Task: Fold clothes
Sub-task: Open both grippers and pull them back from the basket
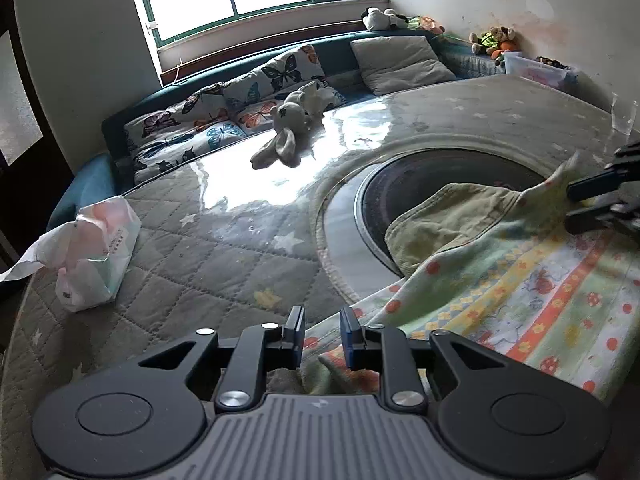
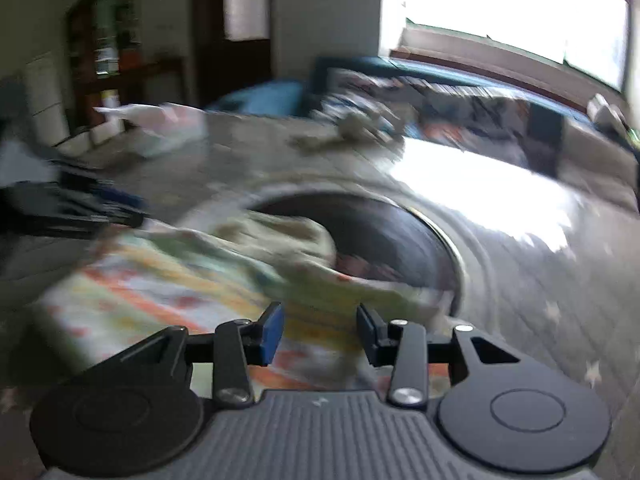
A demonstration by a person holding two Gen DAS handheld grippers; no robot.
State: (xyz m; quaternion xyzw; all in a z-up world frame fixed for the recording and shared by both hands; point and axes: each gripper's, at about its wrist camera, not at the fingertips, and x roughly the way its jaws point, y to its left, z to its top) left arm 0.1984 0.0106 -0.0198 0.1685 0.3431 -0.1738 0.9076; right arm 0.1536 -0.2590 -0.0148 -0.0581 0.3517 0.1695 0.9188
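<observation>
A pale green patterned cloth (image 1: 520, 280) with flowers and ladybirds lies on the quilted mat at the right, one part turned over to show its plain olive back (image 1: 448, 220). My left gripper (image 1: 322, 330) is open, its blue-padded fingers over the cloth's near left corner. My right gripper (image 1: 576, 204) shows at the right edge by the cloth's far corner. In the blurred right wrist view the right gripper (image 2: 320, 332) is open above the cloth (image 2: 160, 280), and the left gripper (image 2: 80, 208) shows at the left.
A grey star-quilted mat (image 1: 200, 248) covers the surface, with a dark round inset (image 1: 420, 176). A plastic-wrapped pack (image 1: 96, 252) lies at the left. A stuffed rabbit (image 1: 288, 128), butterfly cushions (image 1: 224, 108) and a grey pillow (image 1: 400, 62) sit at the back.
</observation>
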